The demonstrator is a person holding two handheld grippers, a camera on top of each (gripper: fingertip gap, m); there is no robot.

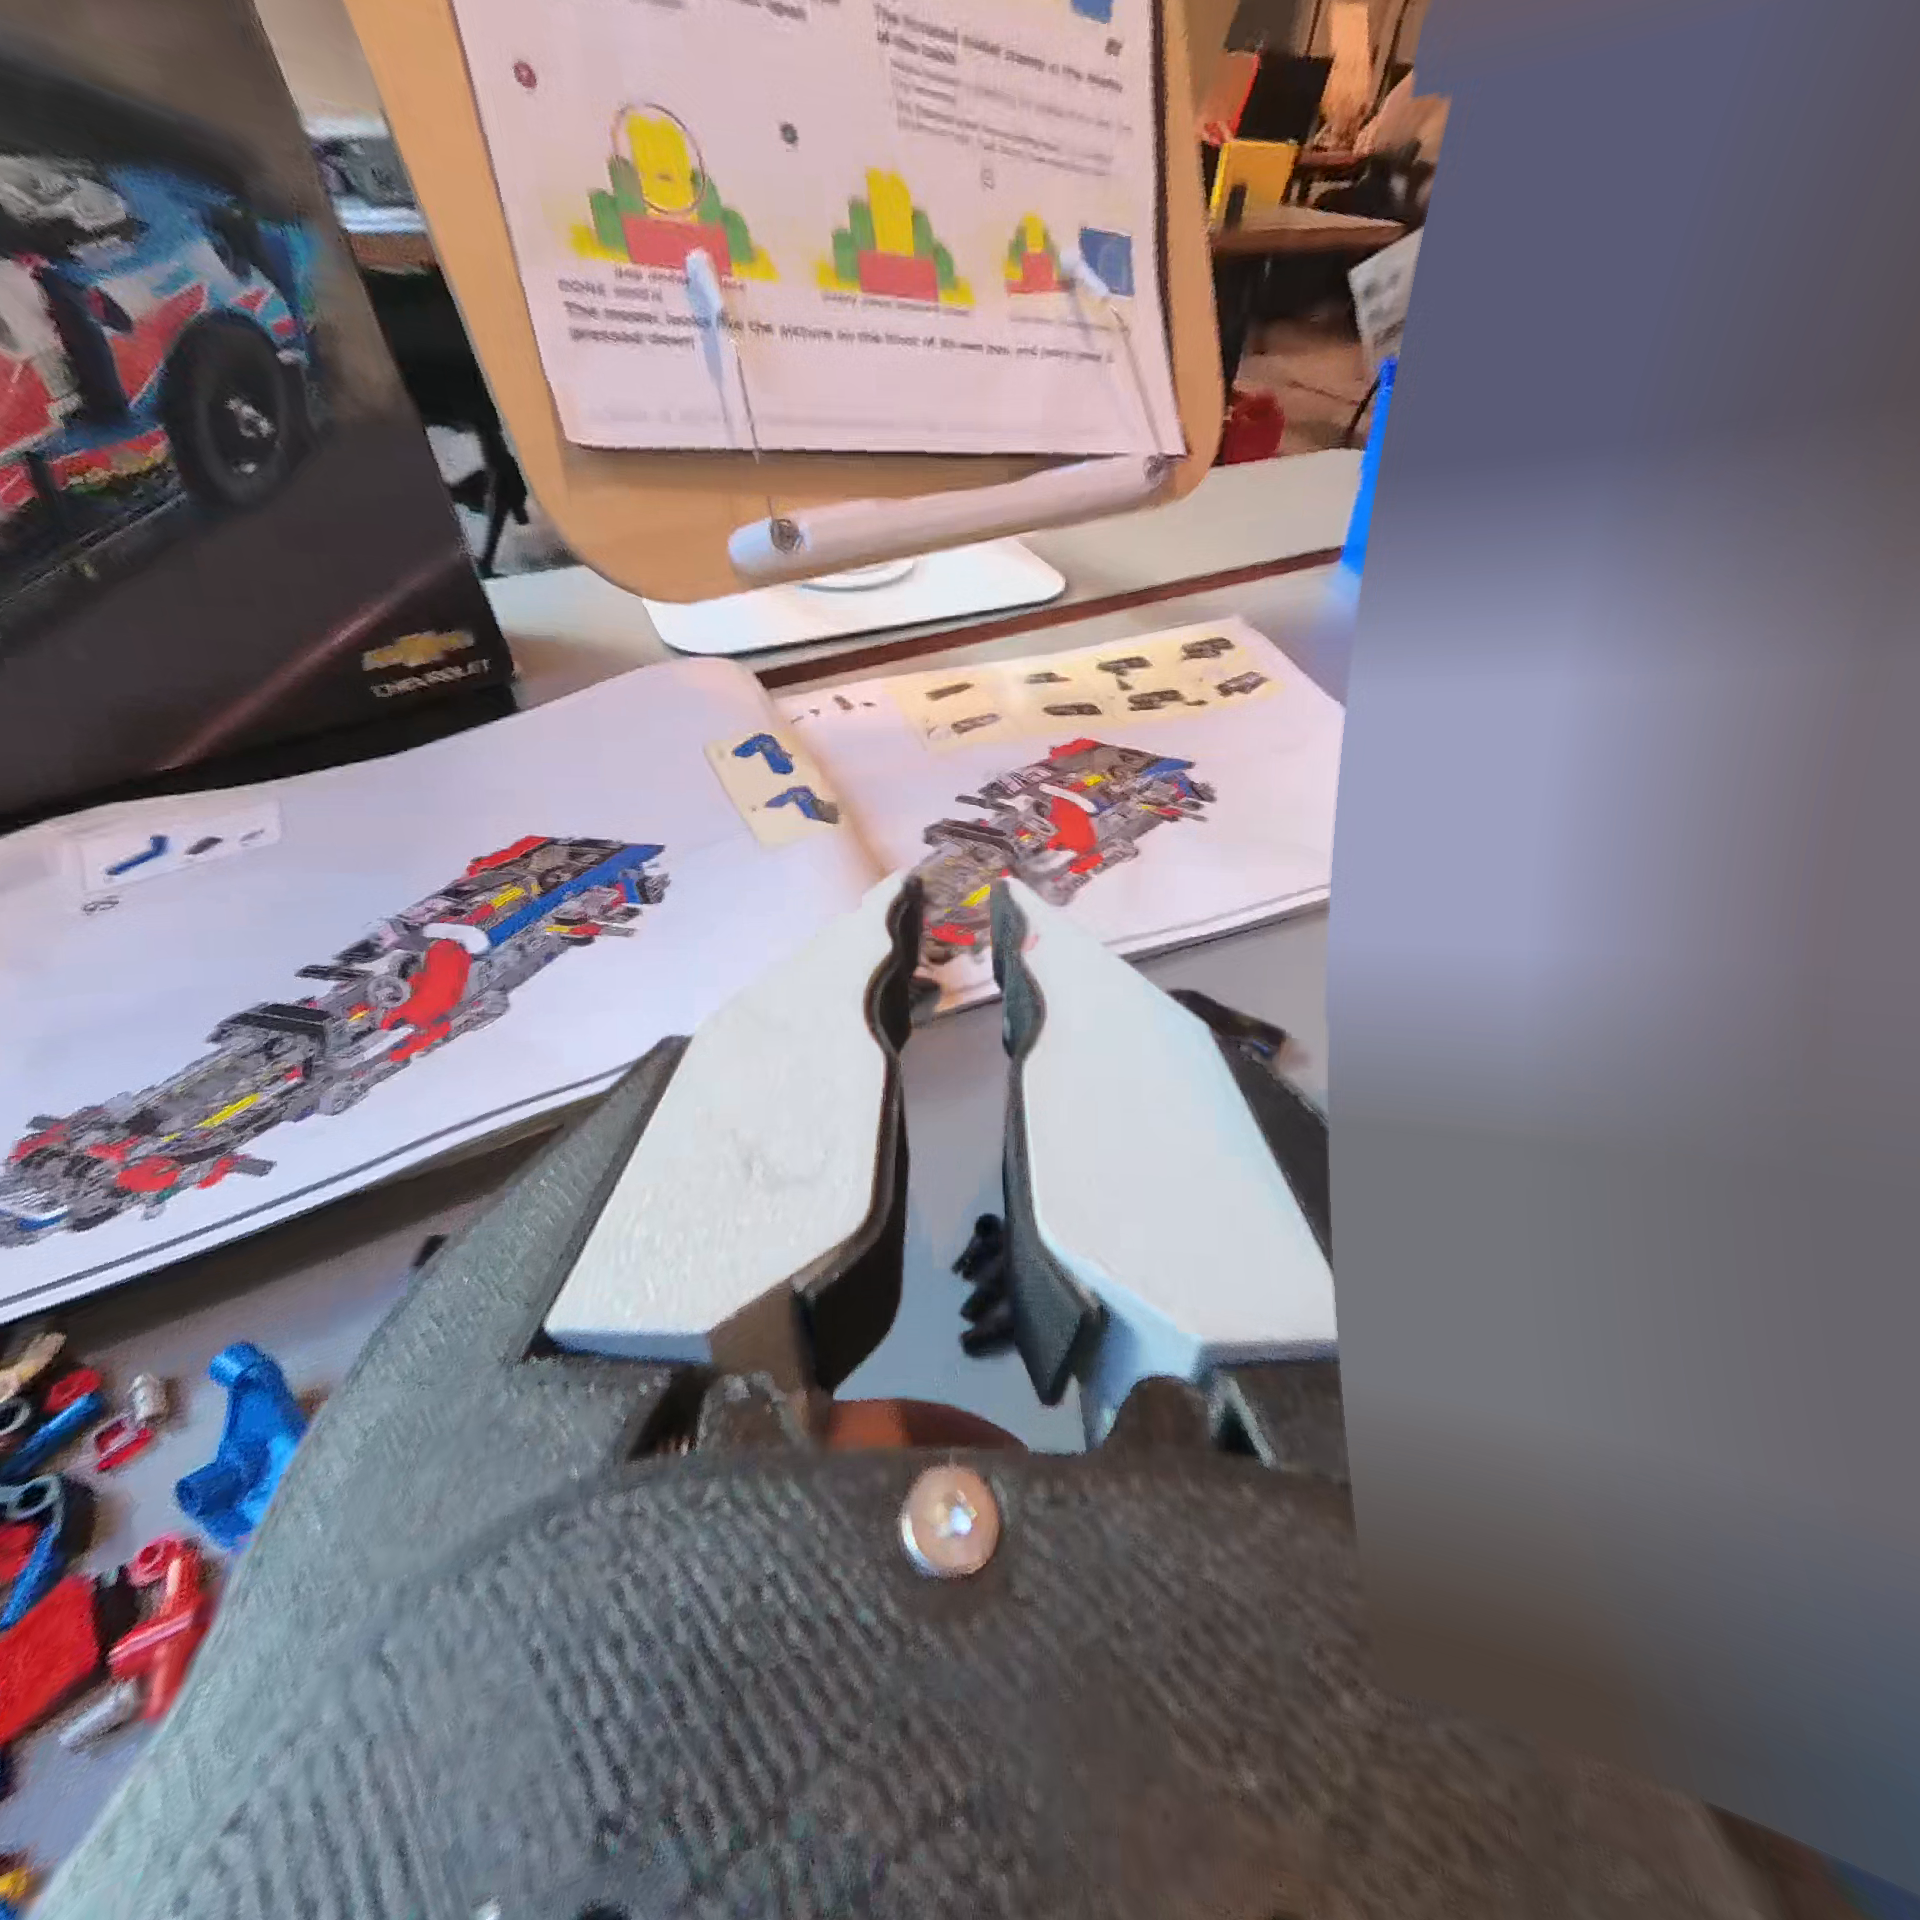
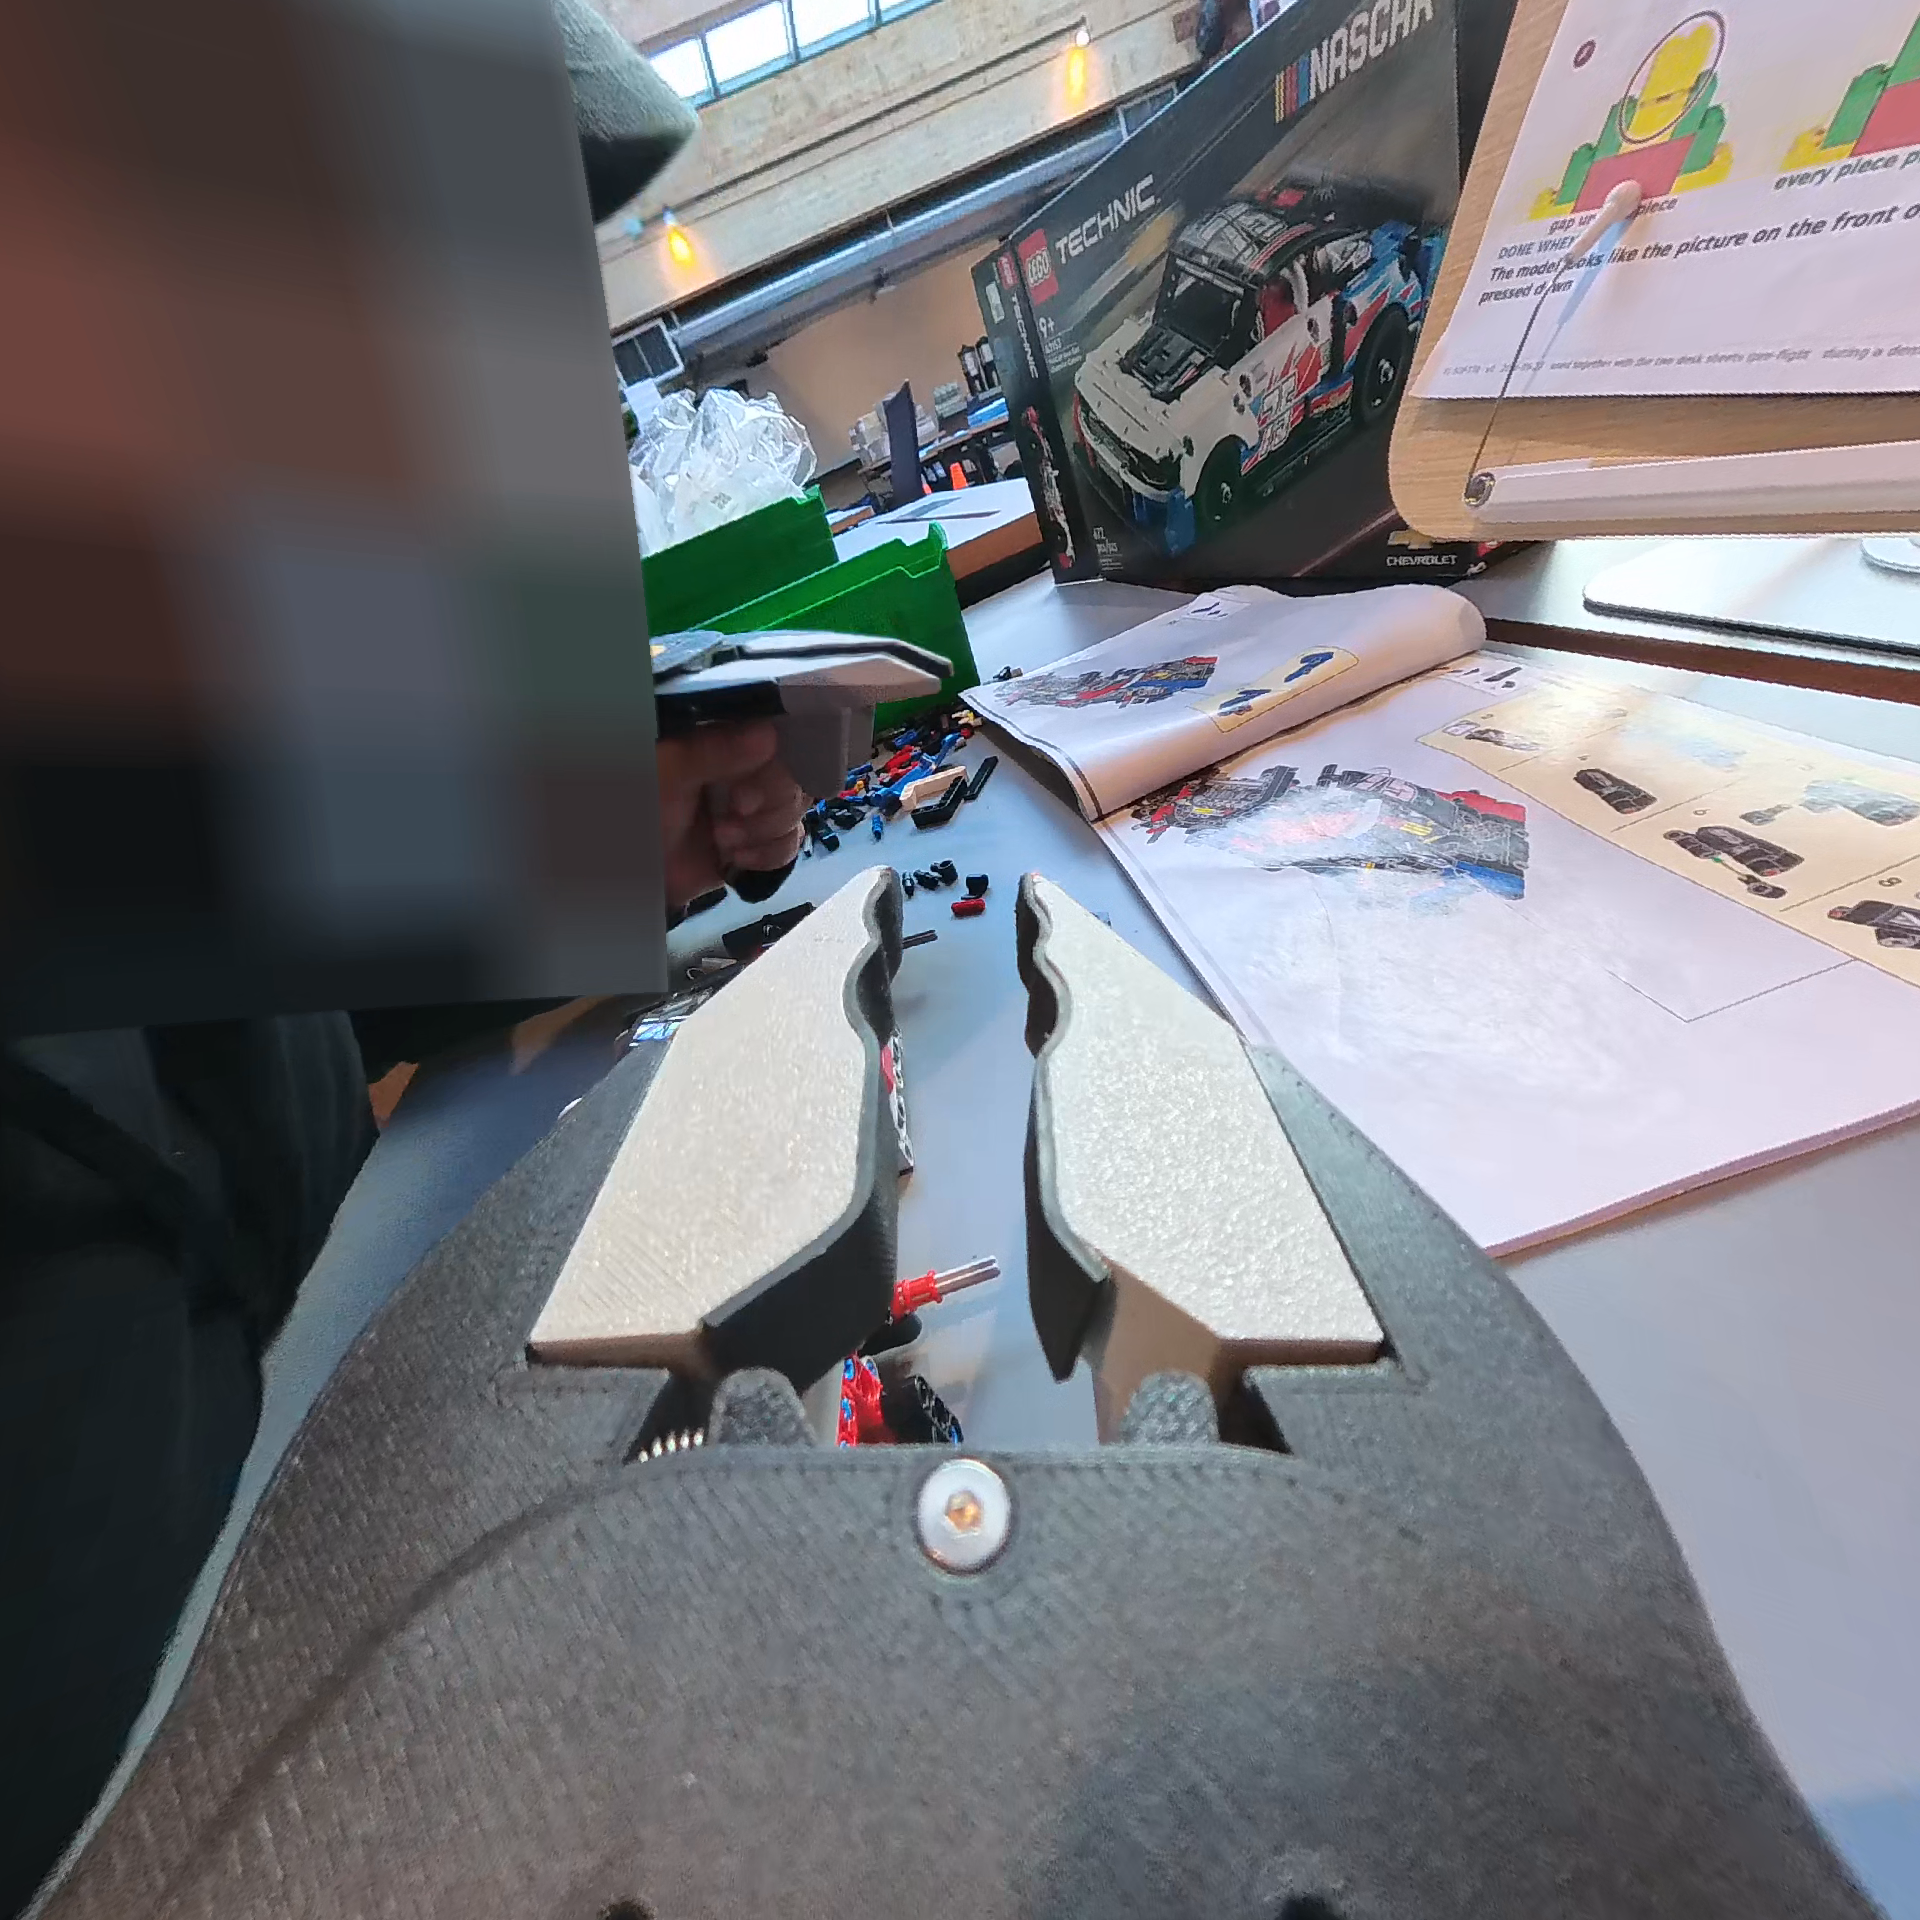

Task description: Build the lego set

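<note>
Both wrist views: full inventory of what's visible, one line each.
instruction booklet: 1, white, open flat on table
set box: 1, black with car picture, standing behind booklet
sheet stand: 1, wood and white, holds printed sheet, back of table
green bins: 2, far left, one holding clear bags
loose pieces: many, red, blue, black, scattered on table
red pin: 1, under right gripper
left gripper: open, empty
right gripper: open, empty
</note>
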